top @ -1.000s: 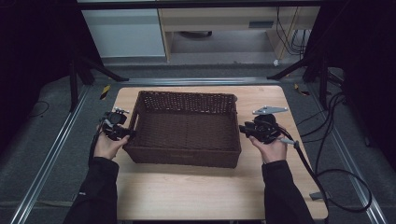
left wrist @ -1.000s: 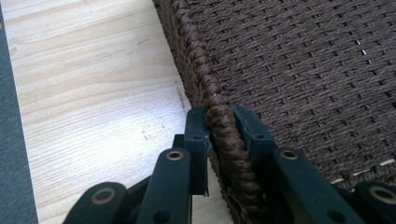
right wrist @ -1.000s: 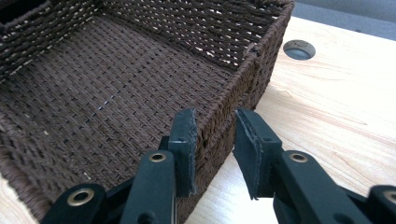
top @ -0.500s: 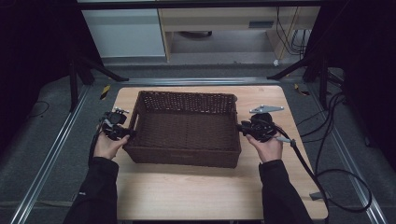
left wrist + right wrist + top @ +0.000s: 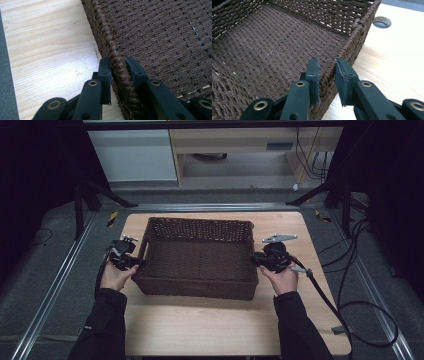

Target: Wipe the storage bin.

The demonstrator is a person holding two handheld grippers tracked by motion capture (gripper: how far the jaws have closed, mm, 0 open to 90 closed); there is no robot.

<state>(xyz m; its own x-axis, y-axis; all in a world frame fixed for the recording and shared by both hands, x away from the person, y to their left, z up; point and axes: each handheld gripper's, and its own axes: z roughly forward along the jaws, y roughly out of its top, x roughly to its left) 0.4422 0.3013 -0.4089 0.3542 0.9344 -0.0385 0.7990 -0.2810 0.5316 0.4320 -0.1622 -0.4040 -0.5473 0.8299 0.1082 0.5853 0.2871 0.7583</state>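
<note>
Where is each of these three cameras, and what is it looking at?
High view: above the table's near side, looking down on the basket; forearms, hands, left claw and right claw show.
Left gripper view: rides the left claw, pads clamped on the rim.
Right gripper view: rides the right claw, just closing astride the rim.
All three share the basket.

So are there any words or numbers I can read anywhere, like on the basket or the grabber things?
No text can be read anywhere.
Woven basket: no label or tag shows.
Left gripper and right gripper: plain black jaws, no brand or number.
Wooden table: bare wood grain, nothing written on it.
Small grey plate on the shelf unit at the back: it may carry lettering, but it is too small and blurred to read.
</note>
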